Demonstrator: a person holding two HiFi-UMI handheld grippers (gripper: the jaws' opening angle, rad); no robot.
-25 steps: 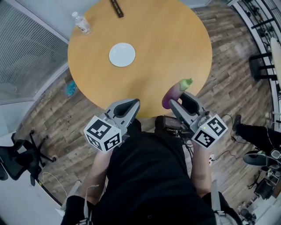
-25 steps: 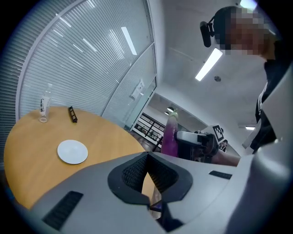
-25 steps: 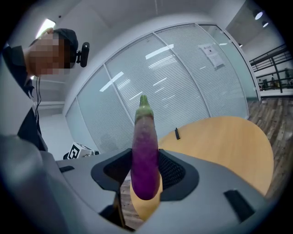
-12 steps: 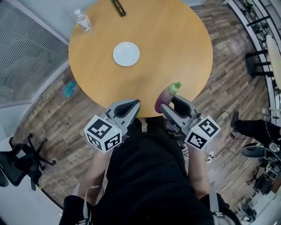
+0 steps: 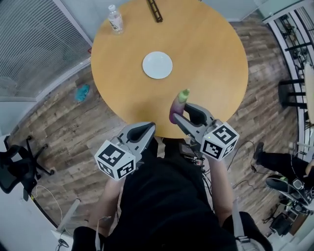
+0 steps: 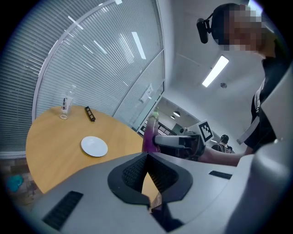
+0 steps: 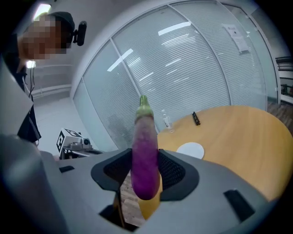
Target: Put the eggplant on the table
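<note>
The right gripper (image 5: 184, 114) is closed on the eggplant (image 5: 177, 105), which is clamped at its purple body between the two jaw pads, its green stem end pointing out past the fingertips and its rounded end left behind them. In the head view the eggplant is seen over the near edge of the round wooden table (image 5: 211, 59); whether it touches the wood cannot be told. The left gripper (image 5: 143, 130) is held just beside the right one, short of the table's edge, its jaws brought together with nothing between them. Ahead of both grippers a white plate (image 5: 157, 65) lies on the table, well apart from the eggplant, and beyond it, at the far rim, a plastic bottle (image 5: 115, 19) stands and a dark bar (image 5: 155, 10) lies.
</note>
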